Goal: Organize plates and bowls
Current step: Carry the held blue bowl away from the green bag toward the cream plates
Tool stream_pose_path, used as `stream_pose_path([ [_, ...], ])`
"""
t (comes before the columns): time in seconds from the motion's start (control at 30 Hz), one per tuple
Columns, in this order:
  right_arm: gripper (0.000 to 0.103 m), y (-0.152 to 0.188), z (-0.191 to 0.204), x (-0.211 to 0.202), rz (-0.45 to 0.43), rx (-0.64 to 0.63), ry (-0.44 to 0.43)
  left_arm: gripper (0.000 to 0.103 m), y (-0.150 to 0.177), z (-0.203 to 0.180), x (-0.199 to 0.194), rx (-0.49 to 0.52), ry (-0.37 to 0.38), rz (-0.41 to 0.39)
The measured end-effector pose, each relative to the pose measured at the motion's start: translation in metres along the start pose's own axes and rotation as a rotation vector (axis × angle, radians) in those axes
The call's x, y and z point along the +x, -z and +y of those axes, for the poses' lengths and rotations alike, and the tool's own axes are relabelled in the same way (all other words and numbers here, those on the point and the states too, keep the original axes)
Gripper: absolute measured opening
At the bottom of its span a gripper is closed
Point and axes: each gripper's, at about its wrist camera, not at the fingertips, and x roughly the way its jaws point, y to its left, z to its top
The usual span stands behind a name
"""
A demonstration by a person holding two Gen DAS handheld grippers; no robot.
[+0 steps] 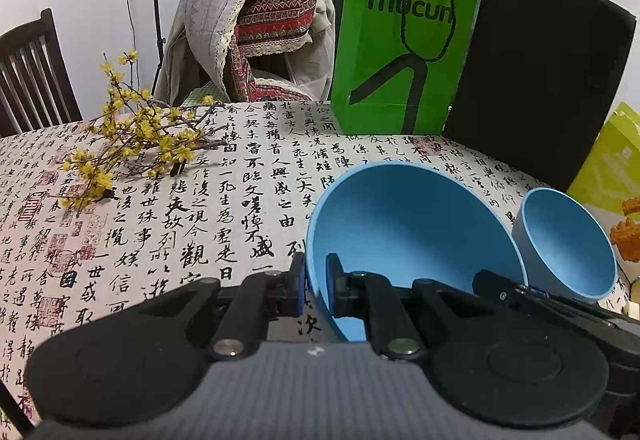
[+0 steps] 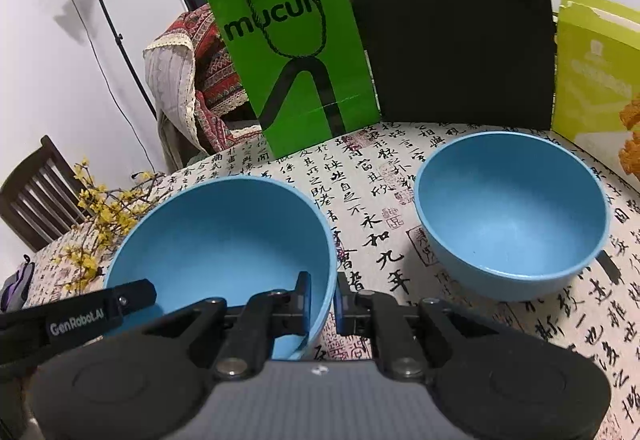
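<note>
A large blue bowl (image 1: 400, 224) is held between both grippers, tilted a little over the calligraphy tablecloth (image 1: 160, 224). My left gripper (image 1: 315, 280) is shut on its left rim, one finger inside and one outside. My right gripper (image 2: 322, 296) is shut on the right rim of the same bowl (image 2: 224, 236). The left gripper (image 2: 132, 298) shows at that bowl's left edge in the right wrist view. A second blue bowl (image 2: 512, 211) stands upright on the cloth to the right, apart from the held one; the left wrist view shows this second bowl (image 1: 568, 244) too.
At the back stand a green paper bag (image 1: 400, 51), a black bag (image 1: 540, 79) and a yellow-green box (image 2: 592, 71). A yellow flowering branch (image 1: 132, 135) lies at the far left. Past the table edge are a dark wooden chair (image 1: 32, 79) and a cloth-draped chair (image 1: 256, 23).
</note>
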Motion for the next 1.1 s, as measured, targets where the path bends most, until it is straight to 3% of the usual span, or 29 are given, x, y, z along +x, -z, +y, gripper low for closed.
stream_pose_path([
  [1.1,0.011,0.031,0.027,-0.080,-0.065,-0.003,-0.011,0.011,0.028,0.020,-0.089,0.022,0.013,-0.071],
])
